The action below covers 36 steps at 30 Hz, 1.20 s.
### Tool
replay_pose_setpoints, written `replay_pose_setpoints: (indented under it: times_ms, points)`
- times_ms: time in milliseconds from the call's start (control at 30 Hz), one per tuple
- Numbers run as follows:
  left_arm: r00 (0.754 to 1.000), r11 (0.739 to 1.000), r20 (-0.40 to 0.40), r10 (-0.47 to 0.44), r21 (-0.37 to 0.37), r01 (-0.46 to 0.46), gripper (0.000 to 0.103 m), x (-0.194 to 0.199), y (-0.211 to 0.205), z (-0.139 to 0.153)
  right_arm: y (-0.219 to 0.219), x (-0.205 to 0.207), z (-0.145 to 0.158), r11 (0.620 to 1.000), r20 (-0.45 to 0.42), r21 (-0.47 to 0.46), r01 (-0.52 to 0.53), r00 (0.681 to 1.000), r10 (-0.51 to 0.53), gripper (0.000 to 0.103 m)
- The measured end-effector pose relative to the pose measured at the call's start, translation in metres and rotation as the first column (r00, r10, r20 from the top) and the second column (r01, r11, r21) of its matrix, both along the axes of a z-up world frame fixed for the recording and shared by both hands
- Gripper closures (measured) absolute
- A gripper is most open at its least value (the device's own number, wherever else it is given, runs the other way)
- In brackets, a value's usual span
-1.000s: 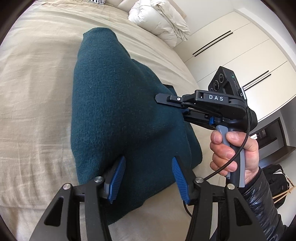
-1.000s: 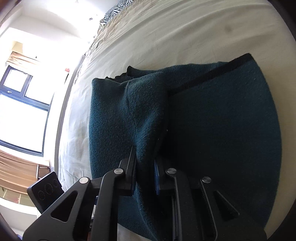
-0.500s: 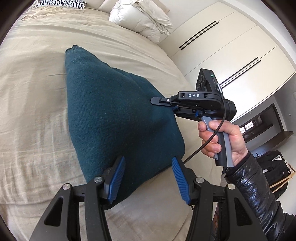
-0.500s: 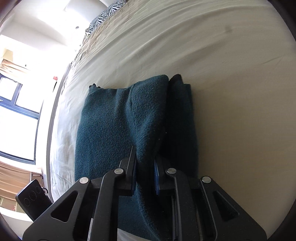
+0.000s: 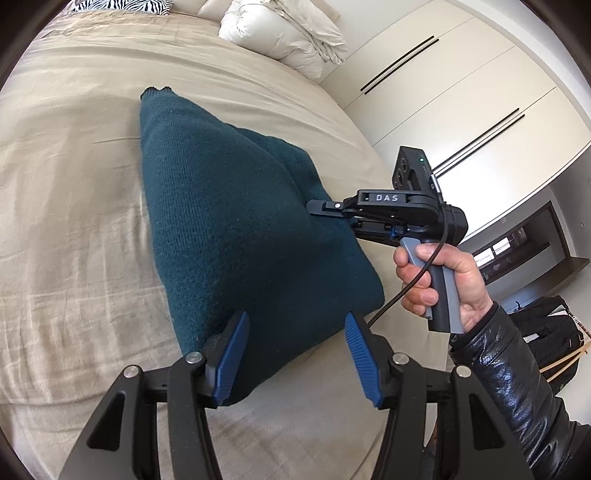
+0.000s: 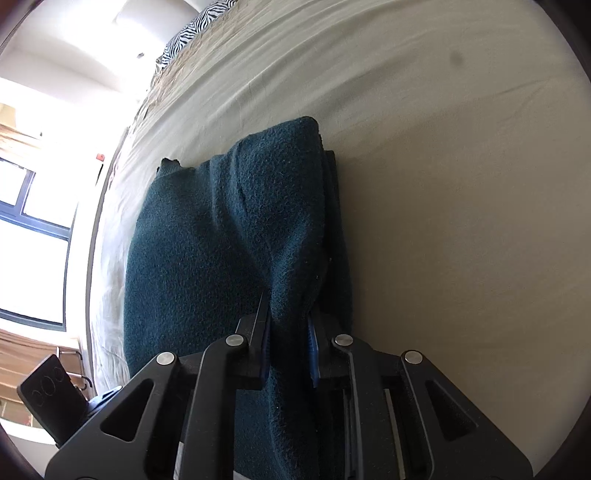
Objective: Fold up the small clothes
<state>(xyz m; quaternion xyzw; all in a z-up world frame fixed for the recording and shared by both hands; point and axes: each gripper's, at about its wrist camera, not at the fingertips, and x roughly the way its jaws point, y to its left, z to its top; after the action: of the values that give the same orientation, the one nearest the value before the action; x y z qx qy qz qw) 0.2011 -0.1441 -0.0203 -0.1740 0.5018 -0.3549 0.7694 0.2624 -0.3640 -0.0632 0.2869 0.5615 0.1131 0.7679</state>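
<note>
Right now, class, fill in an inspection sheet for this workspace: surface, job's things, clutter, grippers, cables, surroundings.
Surface: beige bed cover, lightly creased.
Job's things: one dark teal knit garment, folded over, lying on the bed.
Clutter: nothing seen on the cover near the garment.
Grippers: left gripper open, blue pads astride the garment's near edge without pinching it; right gripper shut on a raised fold of the garment.
Cables: black cable runs down past the hand on the right gripper's handle.
Surroundings: white duvet and zebra pillow at the bed's far end, cream wardrobe doors, window.
</note>
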Motion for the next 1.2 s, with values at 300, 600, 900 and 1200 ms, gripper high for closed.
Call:
replay_pose_setpoints:
  times_ms: [300, 600, 900, 1200]
  points:
    - [0.995, 0.999, 0.097, 0.031, 0.010, -0.032, 0.045, 0.012, 0.001, 0.016, -0.002, -0.059, 0.028, 0.996, 0.072, 0.065, 0.054, 0.996, -0.059, 0.084]
    - [0.999, 0.995, 0.037, -0.009, 0.101, 0.005, 0.046, 0.021, -0.018, -0.019, -0.019, -0.081, -0.003, 0.994, 0.037, 0.075, 0.082, 0.996, -0.085, 0.085]
    - [0.991, 0.989, 0.128, -0.032, 0.145, 0.013, 0.045, 0.023, -0.002, 0.015, 0.002, -0.083, 0.047, 0.994, 0.095, -0.098, 0.046, 0.995, -0.037, 0.084]
    - [0.979, 0.954, 0.201, -0.034, 0.299, -0.028, 0.044, 0.120, -0.045, 0.023, 0.014, -0.026, 0.055, 0.996, 0.161, 0.094, 0.007, 0.987, -0.022, 0.084]
